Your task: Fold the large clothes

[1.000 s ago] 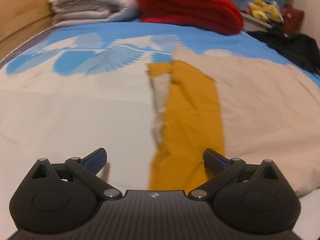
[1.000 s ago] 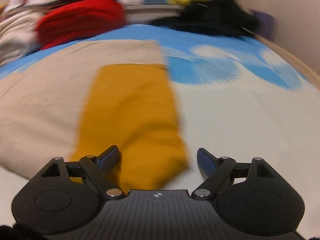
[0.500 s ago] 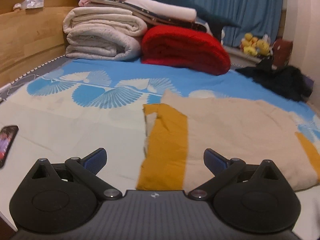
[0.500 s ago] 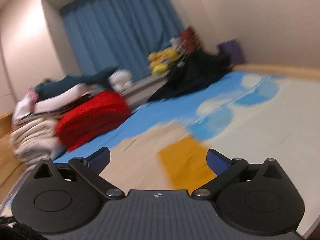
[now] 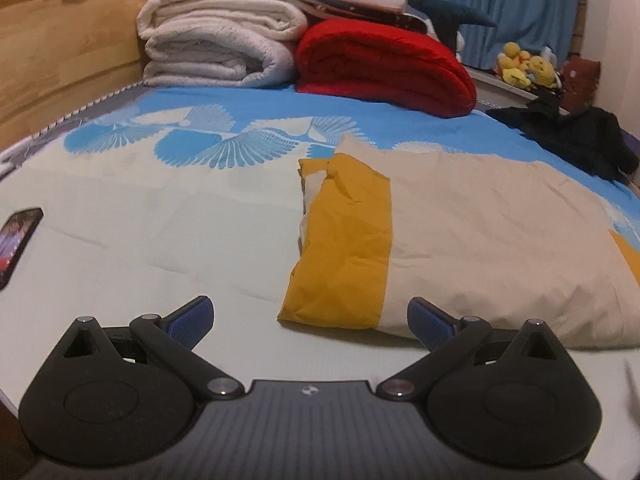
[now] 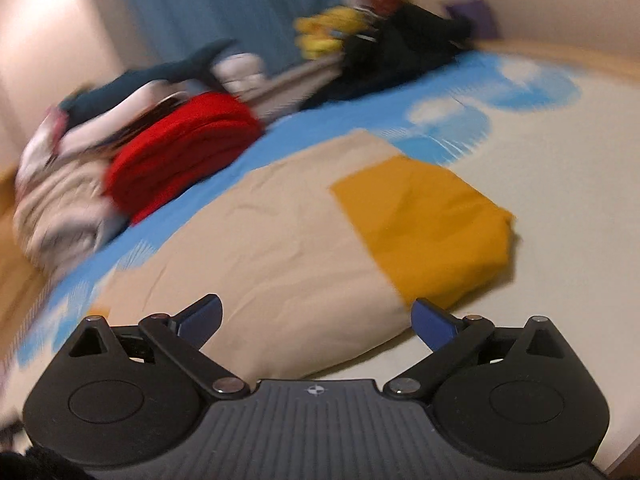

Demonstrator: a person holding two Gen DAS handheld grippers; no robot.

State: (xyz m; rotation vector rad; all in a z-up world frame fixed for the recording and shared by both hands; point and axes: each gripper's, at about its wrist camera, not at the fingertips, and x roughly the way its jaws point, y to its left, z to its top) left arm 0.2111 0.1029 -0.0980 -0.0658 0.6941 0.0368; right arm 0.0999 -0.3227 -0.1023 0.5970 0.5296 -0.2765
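A large beige garment with mustard-yellow ends [image 5: 480, 240] lies folded flat on the bed. Its left yellow end [image 5: 344, 248] sits just beyond my left gripper [image 5: 311, 320], which is open, empty and held above the sheet near the bed's front edge. In the blurred right wrist view the same garment [image 6: 272, 248] lies ahead, with its right yellow end [image 6: 424, 220] to the right. My right gripper [image 6: 317, 320] is open and empty, over the garment's near edge.
Folded white blankets [image 5: 216, 44] and a red blanket [image 5: 384, 68] are stacked at the head of the bed. A black garment [image 5: 576, 140] lies at the far right. A phone [image 5: 16, 240] lies at the left edge. A wooden headboard [image 5: 60, 52] stands at left.
Both grippers have pulled back and risen from the yellow ends, staying open. The right view swung up toward the room, then back down onto the garment.
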